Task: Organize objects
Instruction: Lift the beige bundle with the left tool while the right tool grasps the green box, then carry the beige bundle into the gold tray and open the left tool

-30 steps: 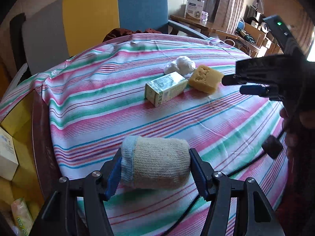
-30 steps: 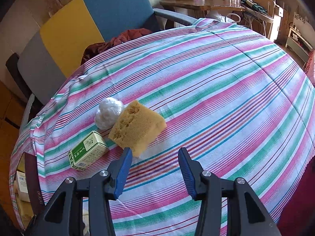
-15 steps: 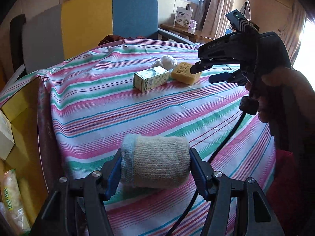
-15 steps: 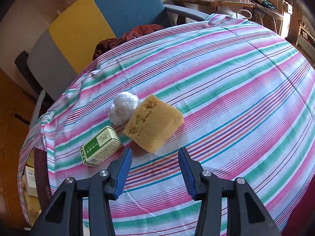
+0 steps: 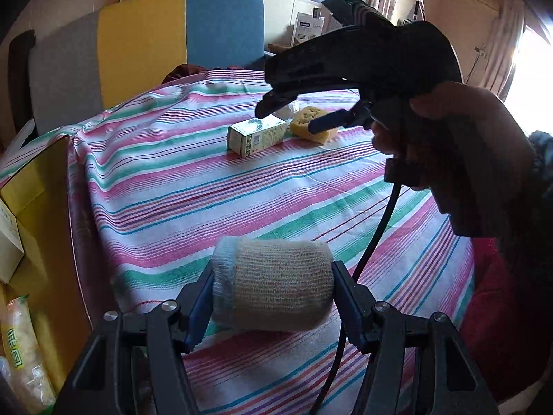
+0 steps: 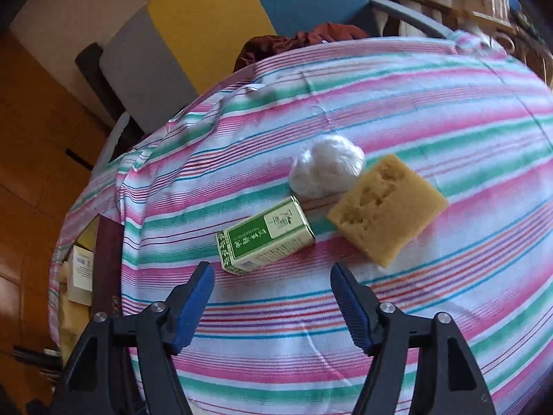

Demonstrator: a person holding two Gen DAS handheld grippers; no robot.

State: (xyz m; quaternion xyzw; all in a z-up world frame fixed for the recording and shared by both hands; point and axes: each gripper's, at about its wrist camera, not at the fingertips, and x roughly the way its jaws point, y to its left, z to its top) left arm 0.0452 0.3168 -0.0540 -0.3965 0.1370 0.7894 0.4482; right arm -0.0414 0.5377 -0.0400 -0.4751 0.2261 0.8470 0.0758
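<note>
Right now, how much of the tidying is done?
Nothing looks put away yet. The left claw is shut on the rolled sock. The right claw is opening, empty, near the green box. The box, the sponge and the white bundle are left on the striped cloth.

In the left wrist view the right gripper point(image 5: 293, 117) and the hand point(image 5: 459, 159) holding it cover most of the white bundle point(image 5: 289, 110) and part of the sponge point(image 5: 312, 125) at upper centre. The packet point(image 5: 20, 349) at lower left is cut by the frame edge. In the right wrist view the whole scene is motion-blurred, and the print on the green box point(image 6: 266, 238) cannot be read.
</note>
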